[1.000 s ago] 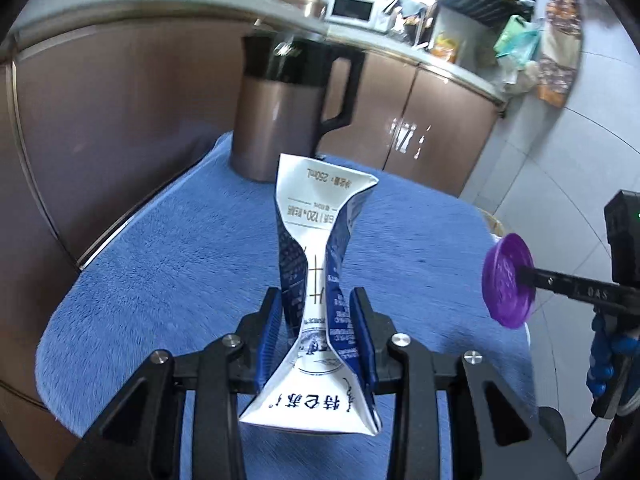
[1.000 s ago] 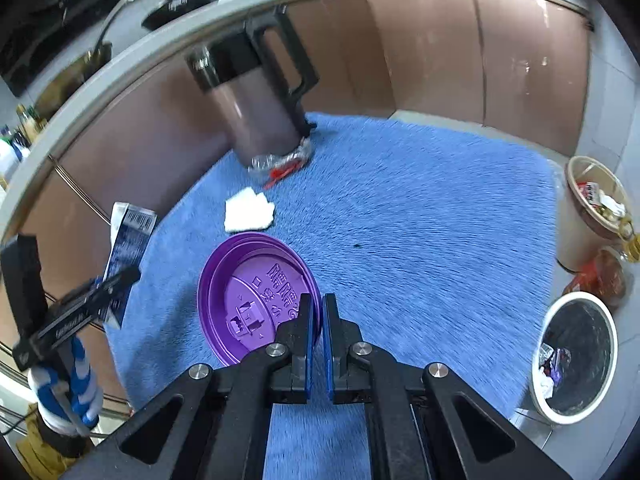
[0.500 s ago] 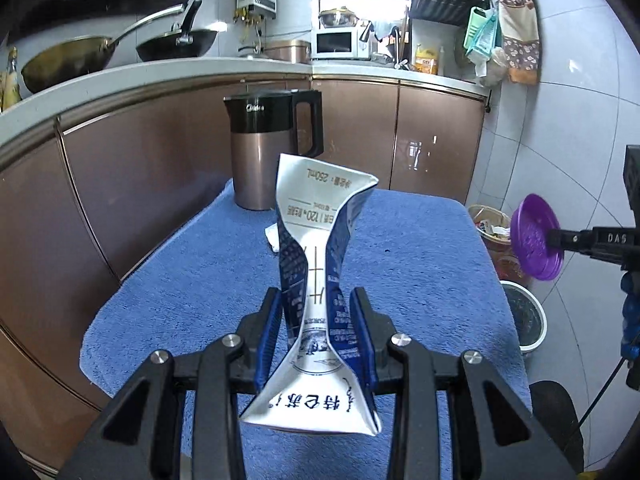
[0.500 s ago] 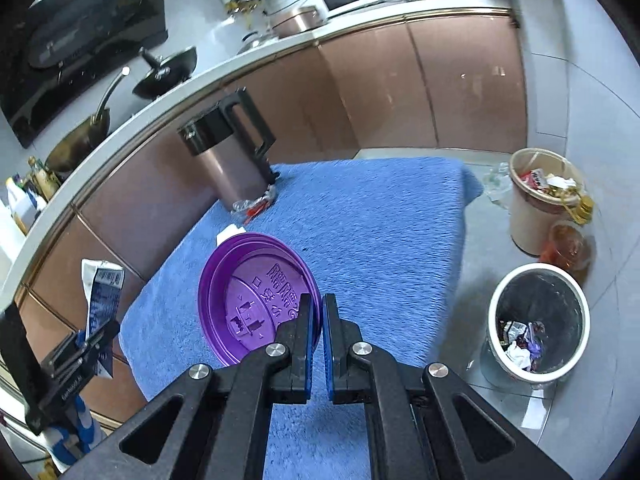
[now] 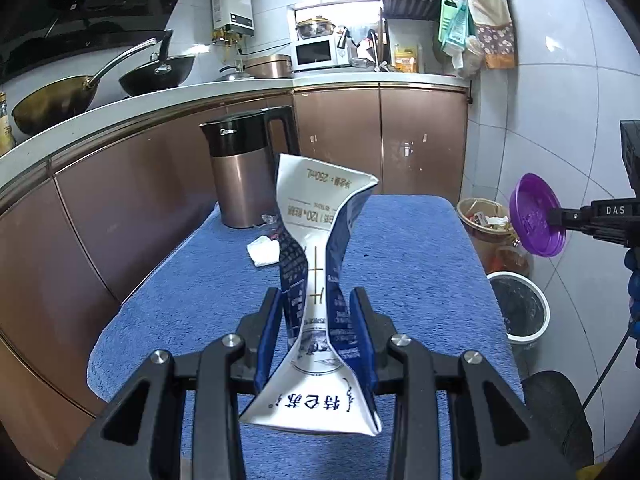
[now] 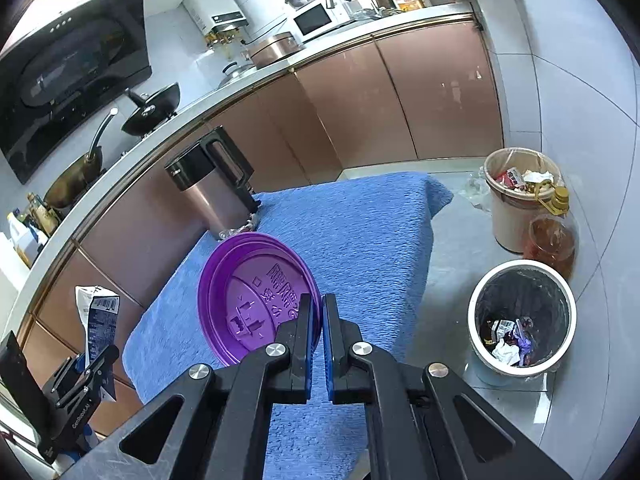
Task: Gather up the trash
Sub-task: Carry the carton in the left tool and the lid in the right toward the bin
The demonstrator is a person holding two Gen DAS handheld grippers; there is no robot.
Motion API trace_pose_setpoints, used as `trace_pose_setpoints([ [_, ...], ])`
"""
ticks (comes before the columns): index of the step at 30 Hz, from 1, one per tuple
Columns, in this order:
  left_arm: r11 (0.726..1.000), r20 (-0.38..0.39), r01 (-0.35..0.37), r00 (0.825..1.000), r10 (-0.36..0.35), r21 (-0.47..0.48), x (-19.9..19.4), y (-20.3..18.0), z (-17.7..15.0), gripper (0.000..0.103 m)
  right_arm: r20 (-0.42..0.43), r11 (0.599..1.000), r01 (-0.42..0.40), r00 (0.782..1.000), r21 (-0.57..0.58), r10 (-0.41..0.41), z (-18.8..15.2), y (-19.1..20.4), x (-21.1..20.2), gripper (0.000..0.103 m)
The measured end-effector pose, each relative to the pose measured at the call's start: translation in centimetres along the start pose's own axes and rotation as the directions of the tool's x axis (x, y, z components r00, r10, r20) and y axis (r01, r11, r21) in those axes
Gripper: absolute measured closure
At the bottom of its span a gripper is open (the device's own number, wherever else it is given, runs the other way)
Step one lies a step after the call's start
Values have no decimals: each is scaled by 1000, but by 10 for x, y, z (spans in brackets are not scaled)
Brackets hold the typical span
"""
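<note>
Two pieces of trash are up off the desk point(image 5: 400, 240) at once. The left claw point(image 5: 316, 332) is clamped on a crushed milk carton point(image 5: 320, 248), its blue pads pinching the waist — the carton caves in there and flares above and below, so it looks light, empty and soft, best held at that folded middle where the card is doubled. The right claw point(image 6: 322, 340) is closed almost flat on the rim of a purple cup lid point(image 6: 256, 296), held on edge. Thin, springy plastic, probably slick — an edge grip can pivot, so a deeper bite would be safer. Down on the floor to the right, the white bin point(image 6: 524, 320) stands open, well apart from both claws. A crumpled tissue point(image 5: 264, 250) lies far-left by the kettle point(image 5: 244, 176).
</note>
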State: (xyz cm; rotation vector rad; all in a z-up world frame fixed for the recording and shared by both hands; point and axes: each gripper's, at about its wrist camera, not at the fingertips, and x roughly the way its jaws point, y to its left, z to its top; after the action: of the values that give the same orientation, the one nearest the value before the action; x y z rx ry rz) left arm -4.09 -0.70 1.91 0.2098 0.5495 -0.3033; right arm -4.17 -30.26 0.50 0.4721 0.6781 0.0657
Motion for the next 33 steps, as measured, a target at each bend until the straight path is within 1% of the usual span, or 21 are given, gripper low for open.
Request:
trace_pose_setpoints([
  [9, 998, -37, 21, 999, -19, 56, 19, -27, 4, 70, 14, 997, 5, 1000, 74, -6, -4, -40, -3, 98],
  [18, 990, -66, 60, 996, -52, 128, 36, -74, 12, 70, 18, 986, 25, 999, 164, -28, -12, -94, -10, 98],
  [24, 973, -74, 113, 992, -100, 202, 45, -116, 19, 70, 22, 978, 65, 997, 198, -70, -18, -121, -16, 98],
  [33, 945, -108, 176, 983, -151, 277, 66, -162, 26, 70, 24, 961, 124, 991, 248, -134, -24, -162, -20, 98],
])
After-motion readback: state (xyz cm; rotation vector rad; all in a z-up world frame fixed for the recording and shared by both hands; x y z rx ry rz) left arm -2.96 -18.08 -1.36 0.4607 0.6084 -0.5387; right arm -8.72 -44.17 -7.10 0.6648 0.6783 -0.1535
